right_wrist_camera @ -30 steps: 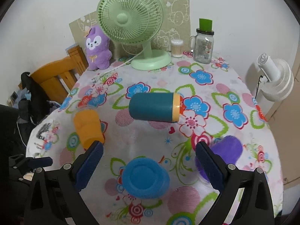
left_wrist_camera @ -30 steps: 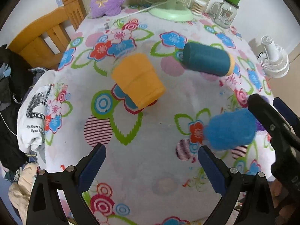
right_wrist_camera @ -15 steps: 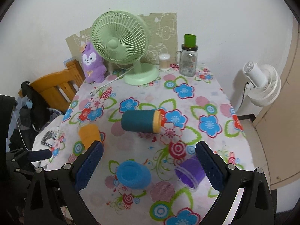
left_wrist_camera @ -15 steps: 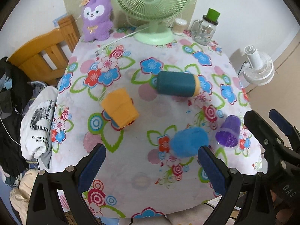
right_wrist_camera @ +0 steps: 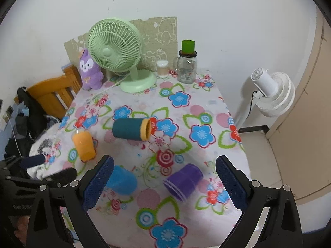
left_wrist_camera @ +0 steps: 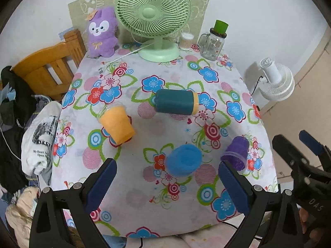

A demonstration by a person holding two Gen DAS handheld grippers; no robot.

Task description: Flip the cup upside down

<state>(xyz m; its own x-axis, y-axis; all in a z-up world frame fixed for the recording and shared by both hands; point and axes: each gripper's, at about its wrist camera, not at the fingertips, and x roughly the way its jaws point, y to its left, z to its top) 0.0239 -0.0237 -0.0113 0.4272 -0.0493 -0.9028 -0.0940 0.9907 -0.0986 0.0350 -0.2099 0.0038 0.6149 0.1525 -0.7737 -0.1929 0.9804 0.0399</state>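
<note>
- The left claw (left_wrist_camera: pixel 166 183) hangs above the near edge of the desk (left_wrist_camera: pixel 180 217), its two blue-padded fingers spread wide with nothing between them.
- The right claw (right_wrist_camera: pixel 164 183) is likewise spread wide and empty, held above the same near edge.
- The blue cup (left_wrist_camera: pixel 183 161) stands upside down on the desk just ahead of the left claw, flat base up, closer to its right finger; from the right claw it sits just behind the left finger (right_wrist_camera: pixel 97 184), partly hidden by it.
- The purple cup (right_wrist_camera: pixel 183 181) lies on its side just ahead of the right claw, between its fingers, rim toward the claw; from the left claw it is just beyond the right finger's tip.
- The orange cup (left_wrist_camera: pixel 116 124) lies tilted on the desk ahead and to the left of the left claw, well apart from it.
- The teal cup (left_wrist_camera: pixel 175 104) with a yellow rim lies on its side farther ahead, near the desk's middle, mouth toward the right.
- At the far edge stand a green fan (left_wrist_camera: pixel 154 18), a purple plush (left_wrist_camera: pixel 102 33) to its left, and a small tub (left_wrist_camera: pixel 186 41) and a glass jar (left_wrist_camera: pixel 213 43) with a green cap to its right.
- A wooden chair (left_wrist_camera: pixel 47 66) stands off the left side, a white fan (right_wrist_camera: pixel 273 93) off the right.
- In the left wrist view the right claw shows at the right edge; in the right wrist view the left claw shows at the left edge.
</note>
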